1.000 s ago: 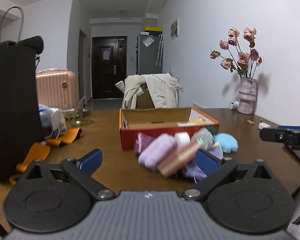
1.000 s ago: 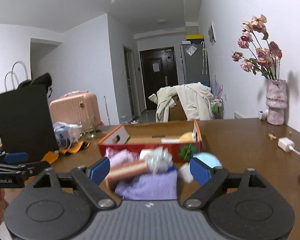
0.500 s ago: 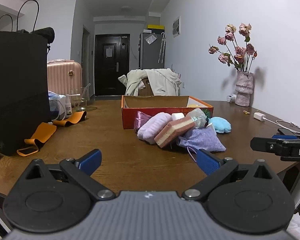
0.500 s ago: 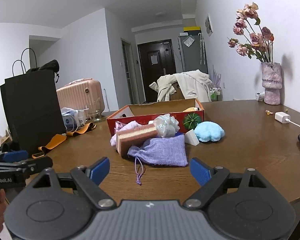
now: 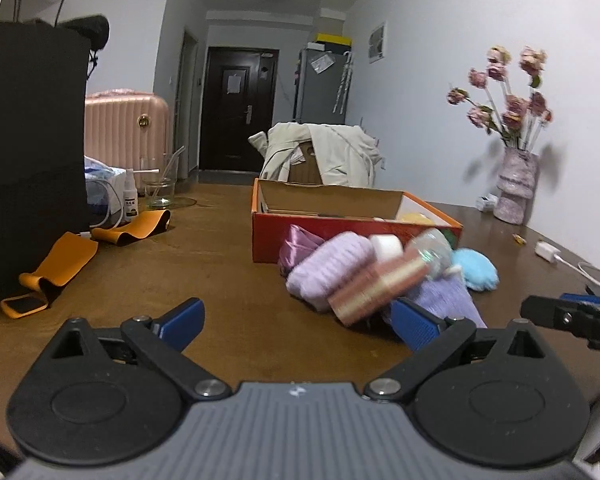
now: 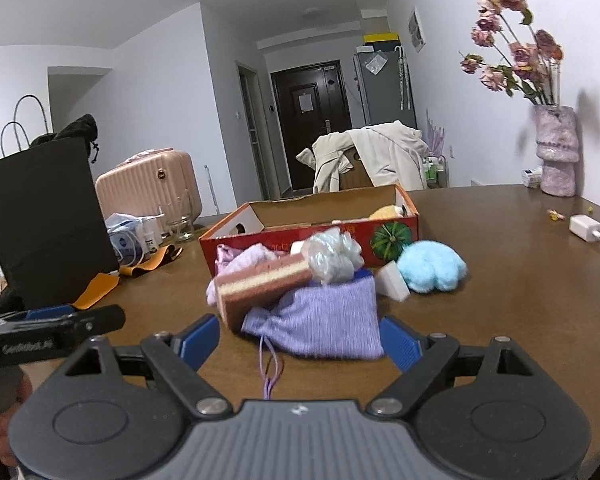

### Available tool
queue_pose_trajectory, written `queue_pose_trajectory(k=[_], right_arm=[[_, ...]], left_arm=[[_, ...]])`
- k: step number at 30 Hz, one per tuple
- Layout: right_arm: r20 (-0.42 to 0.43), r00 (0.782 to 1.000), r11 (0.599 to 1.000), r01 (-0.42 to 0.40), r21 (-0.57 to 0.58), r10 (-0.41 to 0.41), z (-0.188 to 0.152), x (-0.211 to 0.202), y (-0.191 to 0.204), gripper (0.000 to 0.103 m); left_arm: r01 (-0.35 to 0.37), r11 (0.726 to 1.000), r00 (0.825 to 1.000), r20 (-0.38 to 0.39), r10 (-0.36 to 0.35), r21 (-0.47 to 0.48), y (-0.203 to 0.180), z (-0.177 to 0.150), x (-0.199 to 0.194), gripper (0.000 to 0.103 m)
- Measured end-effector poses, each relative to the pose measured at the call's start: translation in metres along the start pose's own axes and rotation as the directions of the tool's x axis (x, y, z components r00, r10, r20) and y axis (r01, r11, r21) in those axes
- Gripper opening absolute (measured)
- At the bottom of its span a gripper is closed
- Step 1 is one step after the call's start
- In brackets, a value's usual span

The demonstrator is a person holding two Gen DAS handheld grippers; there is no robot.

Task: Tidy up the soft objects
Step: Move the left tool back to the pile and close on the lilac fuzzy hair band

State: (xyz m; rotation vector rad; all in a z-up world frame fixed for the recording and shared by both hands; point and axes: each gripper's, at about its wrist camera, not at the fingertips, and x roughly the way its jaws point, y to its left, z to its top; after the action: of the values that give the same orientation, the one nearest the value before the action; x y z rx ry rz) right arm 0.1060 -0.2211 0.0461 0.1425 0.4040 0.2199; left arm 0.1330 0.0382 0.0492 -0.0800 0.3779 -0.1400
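A pile of soft things lies in front of a red cardboard box (image 6: 260,236) on the wooden table: a pink layered sponge (image 6: 260,284), a purple drawstring pouch (image 6: 324,320), a pale mesh puff (image 6: 332,256), a light blue fluffy pad (image 6: 432,266), a white foam block (image 6: 392,280) and a lilac knit roll (image 5: 332,268). My right gripper (image 6: 300,342) is open and empty, its fingers either side of the pouch's near edge. My left gripper (image 5: 300,322) is open and empty, just short of the pile. The box (image 5: 284,236) holds a yellow item (image 6: 388,212).
A black paper bag (image 5: 28,168) and orange straps (image 5: 60,264) lie at the left, with a glass jar (image 5: 160,188) and bottles behind. A vase of dried roses (image 6: 556,160) and a white charger (image 6: 584,228) are at the right. A pink suitcase (image 6: 148,188) stands beyond the table.
Both grippers drew back from the pile half a second ago, then came forward toward it again. Both stayed open; nothing was picked up.
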Motion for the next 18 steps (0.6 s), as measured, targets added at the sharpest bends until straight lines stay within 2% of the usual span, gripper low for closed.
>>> queue_pose_trajectory(k=[4, 9, 11, 14, 18], right_arm=[[-0.004, 1.000, 1.000, 0.001, -0.008, -0.001, 0.020, 0.031, -0.001, 0.086], [-0.014, 1.000, 1.000, 0.013, 0.021, -0.012, 0.041, 0.067, -0.010, 0.086], [-0.018, 1.000, 1.000, 0.015, 0.025, -0.015, 0.050, 0.081, -0.012, 0.085], [-0.028, 0.999, 1.000, -0.018, -0.004, 0.018, 0.063, 0.104, -0.008, 0.081], [-0.055, 0.995, 0.996, -0.084, -0.041, 0.082, 0.077, 0.139, 0.004, 0.077]], left_arm=[[0.014, 0.998, 1.000, -0.023, -0.015, -0.065, 0.011, 0.018, 0.040, 0.097], [0.044, 0.997, 0.994, -0.095, -0.050, -0.060, 0.012, 0.030, 0.092, 0.096], [0.065, 0.995, 0.986, -0.146, -0.076, -0.081, 0.013, 0.031, 0.110, 0.096], [0.091, 0.989, 0.979, -0.173, -0.111, -0.116, 0.016, 0.030, 0.130, 0.096], [0.142, 0.970, 0.958, -0.220, -0.186, -0.199, 0.025, 0.023, 0.152, 0.085]])
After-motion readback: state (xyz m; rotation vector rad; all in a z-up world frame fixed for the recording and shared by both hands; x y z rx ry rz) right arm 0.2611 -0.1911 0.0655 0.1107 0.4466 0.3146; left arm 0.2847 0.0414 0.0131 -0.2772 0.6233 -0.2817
